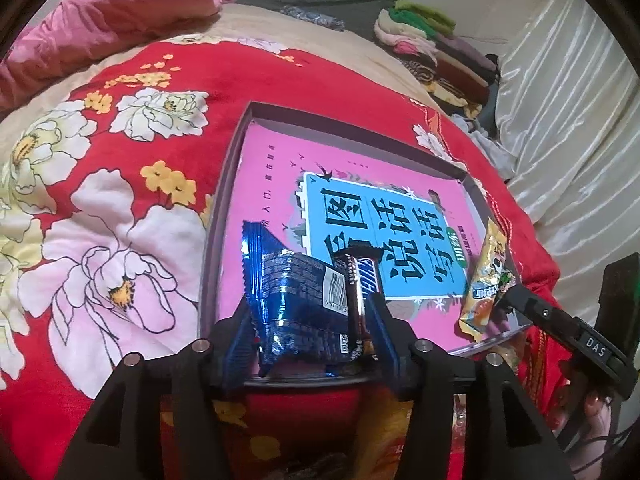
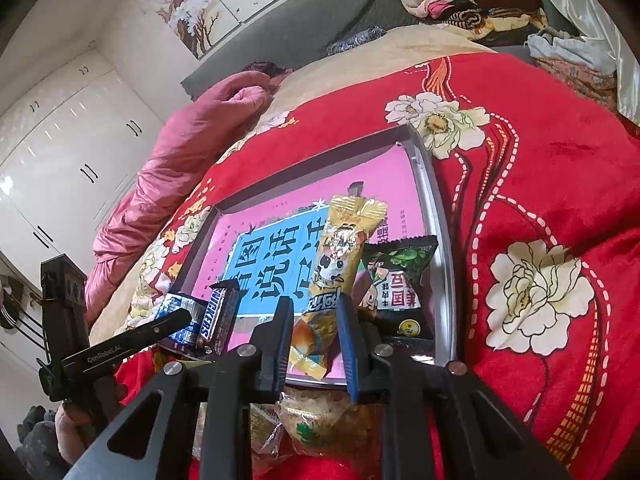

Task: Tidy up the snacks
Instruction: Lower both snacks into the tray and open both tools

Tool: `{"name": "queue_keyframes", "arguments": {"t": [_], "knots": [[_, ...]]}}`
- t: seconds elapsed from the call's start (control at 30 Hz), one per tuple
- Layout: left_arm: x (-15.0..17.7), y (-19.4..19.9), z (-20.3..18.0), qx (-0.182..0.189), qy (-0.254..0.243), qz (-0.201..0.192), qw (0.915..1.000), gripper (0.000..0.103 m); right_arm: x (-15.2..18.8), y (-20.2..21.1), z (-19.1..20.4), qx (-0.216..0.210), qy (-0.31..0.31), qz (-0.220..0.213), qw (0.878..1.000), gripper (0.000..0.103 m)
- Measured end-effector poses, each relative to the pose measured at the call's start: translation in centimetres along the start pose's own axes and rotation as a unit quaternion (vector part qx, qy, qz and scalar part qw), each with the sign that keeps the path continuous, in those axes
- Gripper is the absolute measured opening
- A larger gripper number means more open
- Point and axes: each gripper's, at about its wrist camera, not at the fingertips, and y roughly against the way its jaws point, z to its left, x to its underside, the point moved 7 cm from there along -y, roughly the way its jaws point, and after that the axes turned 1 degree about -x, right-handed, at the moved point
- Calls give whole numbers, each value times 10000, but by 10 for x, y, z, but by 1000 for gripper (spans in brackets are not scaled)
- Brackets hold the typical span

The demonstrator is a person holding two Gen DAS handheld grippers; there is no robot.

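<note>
Left tongs: the left tongs [image 1: 312,320] were closed on two snacks at once, a blue wrapper [image 1: 288,292] and a Snickers bar [image 1: 360,288], pressed side by side between the blue pads over the tray's near edge.
Right tongs: the right tongs [image 2: 314,334] gripped one yellow snack stick [image 2: 340,264], held upright over the near right part of the tray.
Bed: a red floral blanket [image 1: 120,184] covered the bed, with wide bare cloth to the left of the tray and beyond its far rim.
Tray: one shallow grey tray [image 1: 224,208] lay on the blanket; its raised walls ran along all four sides.
Tray floor: a pink sheet with a blue printed panel [image 1: 380,232] lined it; the far half lay uncovered.
Pink quilt: one, bunched [image 1: 112,12] at the far left, well apart from the tray.
Clothes pile: one stack of folded clothes [image 1: 432,40] at the far right.
Black packet: one black-and-green packet [image 2: 400,284] lay inside the tray near its right wall, just beside the yellow stick.
Loose bag: one clear bag of snacks [image 2: 320,420] sat on the blanket below the tray's near edge.
Count: five snacks seen, three in tongs.
</note>
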Motion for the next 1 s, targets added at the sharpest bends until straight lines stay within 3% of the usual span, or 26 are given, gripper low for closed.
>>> {"name": "queue_keyframes", "arguments": {"t": [0.6, 1.0], "knots": [[-3, 15, -4, -27, -112, -147, 9998, 75, -5, 9, 13, 122, 360, -162, 9991, 39], [-8, 28, -5, -118, -237, -386, 9989, 78, -11, 22, 26, 8, 588, -452, 9972, 51]]}}
